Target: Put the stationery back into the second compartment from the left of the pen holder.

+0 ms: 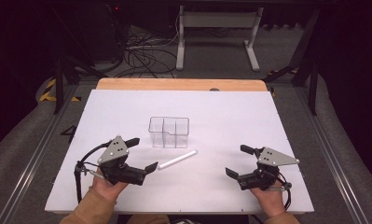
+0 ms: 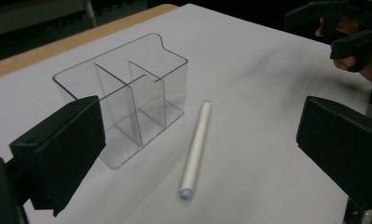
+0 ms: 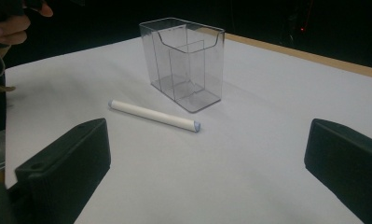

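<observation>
A clear plastic organizer (image 1: pixel 169 132) with inner dividers stands upright near the middle of the white table top, empty. A white cylindrical stick (image 1: pixel 177 159) lies flat just in front of it, apart from it. The same organizer (image 2: pixel 123 95) and stick (image 2: pixel 195 149) appear in the left gripper view, and again as organizer (image 3: pixel 186 63) and stick (image 3: pixel 153 115) in the right gripper view. My left gripper (image 1: pixel 142 154) is open, its tip close to the stick's left end, nothing between the jaws. My right gripper (image 1: pixel 239 161) is open at the right front, well away from the stick.
The white board (image 1: pixel 249 116) covers a wooden table whose far edge (image 1: pixel 181 84) shows at the back. Beyond it are cables (image 1: pixel 144 56) on the floor and a white table frame (image 1: pixel 216 32). Dark stands flank the table.
</observation>
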A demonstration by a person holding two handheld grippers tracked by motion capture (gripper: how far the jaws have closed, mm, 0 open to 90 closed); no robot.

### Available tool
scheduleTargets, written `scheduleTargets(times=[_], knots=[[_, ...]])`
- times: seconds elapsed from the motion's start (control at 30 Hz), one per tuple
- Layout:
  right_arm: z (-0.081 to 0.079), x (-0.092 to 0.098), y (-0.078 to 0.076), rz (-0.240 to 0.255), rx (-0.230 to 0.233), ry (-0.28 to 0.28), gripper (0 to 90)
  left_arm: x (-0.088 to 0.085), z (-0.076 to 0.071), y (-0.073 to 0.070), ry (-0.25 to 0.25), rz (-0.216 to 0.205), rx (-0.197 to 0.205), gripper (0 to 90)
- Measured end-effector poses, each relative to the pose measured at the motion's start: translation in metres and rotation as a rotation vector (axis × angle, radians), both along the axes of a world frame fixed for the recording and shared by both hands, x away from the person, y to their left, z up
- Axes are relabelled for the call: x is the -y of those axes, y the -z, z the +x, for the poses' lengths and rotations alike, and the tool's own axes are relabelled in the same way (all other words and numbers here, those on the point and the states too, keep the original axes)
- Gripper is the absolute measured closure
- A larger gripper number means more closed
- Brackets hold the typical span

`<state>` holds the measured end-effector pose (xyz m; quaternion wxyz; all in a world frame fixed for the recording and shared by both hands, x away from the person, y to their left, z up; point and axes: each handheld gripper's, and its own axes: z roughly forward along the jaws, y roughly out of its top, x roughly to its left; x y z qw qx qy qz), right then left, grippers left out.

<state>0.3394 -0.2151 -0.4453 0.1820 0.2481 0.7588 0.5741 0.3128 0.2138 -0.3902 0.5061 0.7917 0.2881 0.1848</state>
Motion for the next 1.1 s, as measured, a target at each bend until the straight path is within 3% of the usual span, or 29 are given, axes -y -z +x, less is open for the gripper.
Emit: scheduleTargets(times=[0.2,0.37,0.6,0.83,0.97,1.1], knots=[[-0.001,0.0,0.009,-0.009,0.006,-0.014,0.7,0.007,0.006,-0.003,0.03,0.021,-0.033,3.0],[-0.001,0.0,0.013,-0.013,0.009,-0.02,0.6,0.01,0.009,-0.005,0.045,0.012,-0.053,3.9],[0.003,0.0,0.019,-0.012,-0.018,-0.014,0.6,0.02,0.011,-0.007,0.05,0.088,-0.048,4.2],[0.003,0.001,0.02,-0.006,-0.016,-0.005,0.6,0.035,0.017,-0.011,0.09,0.146,-0.116,5.4],[0.003,0.001,0.02,-0.005,-0.018,-0.006,0.6,0.042,0.023,-0.012,0.11,0.153,-0.157,6.6],[0.003,0.001,0.02,-0.004,-0.02,-0.009,0.6,0.05,0.028,-0.012,0.122,0.177,-0.167,8.1]])
